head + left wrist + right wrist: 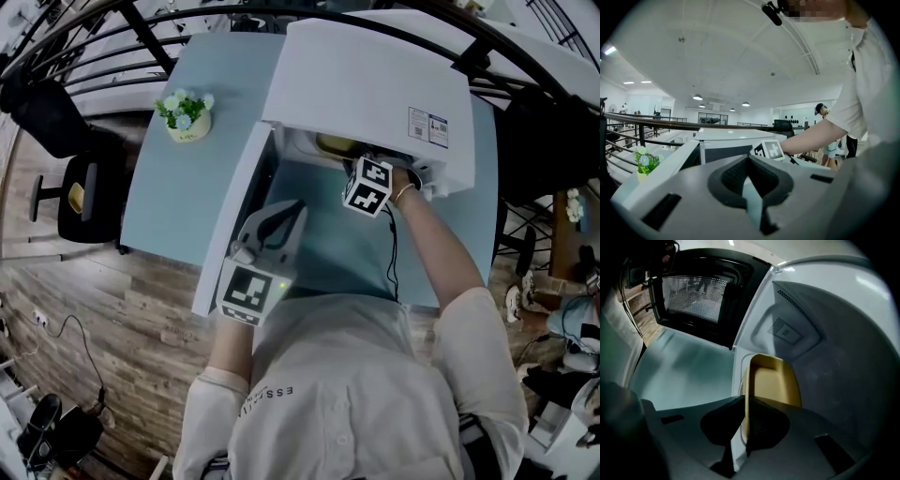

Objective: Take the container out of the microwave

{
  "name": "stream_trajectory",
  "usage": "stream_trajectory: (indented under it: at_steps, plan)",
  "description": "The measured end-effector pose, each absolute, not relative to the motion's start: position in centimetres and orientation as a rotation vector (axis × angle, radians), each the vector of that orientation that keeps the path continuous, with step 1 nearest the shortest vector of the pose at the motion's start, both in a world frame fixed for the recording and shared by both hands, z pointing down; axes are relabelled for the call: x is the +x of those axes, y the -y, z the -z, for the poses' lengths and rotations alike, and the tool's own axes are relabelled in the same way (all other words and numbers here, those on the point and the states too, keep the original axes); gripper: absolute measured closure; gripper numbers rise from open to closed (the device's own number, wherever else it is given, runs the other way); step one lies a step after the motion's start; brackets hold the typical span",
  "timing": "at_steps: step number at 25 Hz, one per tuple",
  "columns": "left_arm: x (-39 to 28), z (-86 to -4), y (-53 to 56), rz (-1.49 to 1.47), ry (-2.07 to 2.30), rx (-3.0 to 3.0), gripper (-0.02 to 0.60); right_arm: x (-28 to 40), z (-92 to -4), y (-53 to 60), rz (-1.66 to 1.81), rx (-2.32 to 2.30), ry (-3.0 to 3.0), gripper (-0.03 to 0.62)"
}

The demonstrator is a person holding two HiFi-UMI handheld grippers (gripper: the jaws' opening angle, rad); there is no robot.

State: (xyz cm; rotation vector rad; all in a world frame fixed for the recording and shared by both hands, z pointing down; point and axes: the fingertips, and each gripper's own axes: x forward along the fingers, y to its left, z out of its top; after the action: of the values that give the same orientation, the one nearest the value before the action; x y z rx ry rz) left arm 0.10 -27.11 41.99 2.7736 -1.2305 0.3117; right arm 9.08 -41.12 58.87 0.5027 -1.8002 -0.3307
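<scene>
The white microwave (375,75) stands open on the pale blue table (178,197), its door (234,206) swung out to the left. Inside the cavity lies a yellow container (773,380), of which the head view shows a sliver (336,143). My right gripper (744,401) reaches into the cavity, pointing steeply down, and its jaws are shut on the container's near side wall. In the head view only its marker cube (367,185) shows at the opening. My left gripper (296,208) hovers over the table beside the door, shut with nothing in it (749,158).
A small pot of flowers (187,117) sits at the table's far left. The door's dark mesh window (693,296) stands left of the cavity. A black chair (80,192) is on the wooden floor left of the table, and a railing runs behind.
</scene>
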Motion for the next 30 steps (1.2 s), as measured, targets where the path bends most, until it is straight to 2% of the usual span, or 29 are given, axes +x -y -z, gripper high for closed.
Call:
stream_trajectory:
  at_steps: [11, 24, 30]
  plan:
    - [0.4, -41.3, 25.4, -0.322, 1.259, 2.783, 0.588, 8.6, -56.6, 37.4, 0.281, 0.528, 1.924, 0.565]
    - [3.0, -40.9, 20.4, -0.348, 1.284, 2.750, 0.588, 10.4, -52.0, 27.3, 0.261, 0.564, 2.110, 0.565]
    - [4.3, -40.3, 17.5, -0.364, 1.304, 2.751, 0.588, 11.8, -47.7, 22.7, 0.145, 0.695, 2.268, 0.565]
